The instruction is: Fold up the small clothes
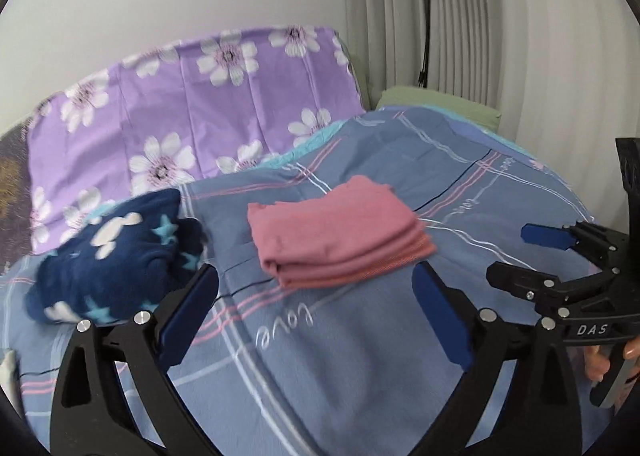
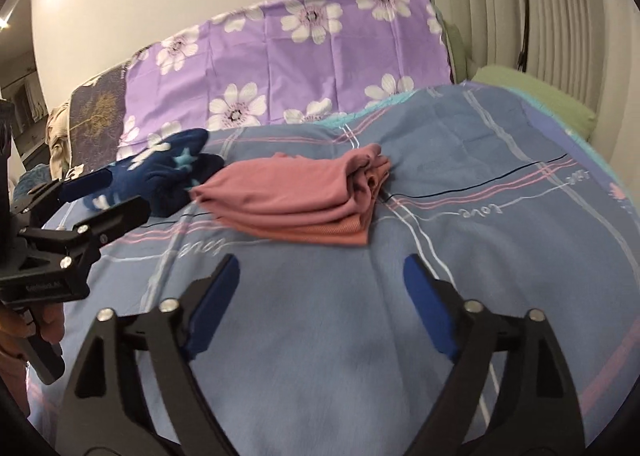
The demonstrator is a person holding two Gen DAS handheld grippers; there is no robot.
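Left tool [image 1: 316, 306] and right tool [image 2: 320, 300] gape wide, empty

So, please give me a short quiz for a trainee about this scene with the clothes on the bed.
1. True or false: the pink folded garment lies on the blue plaid bedcover.
2. Which garment looks unfolded: A pink, B navy star-patterned garment?
3. How do the jaws of the left gripper and right gripper stand?

Key: 1 true; 2 B; 3 both open, holding nothing.
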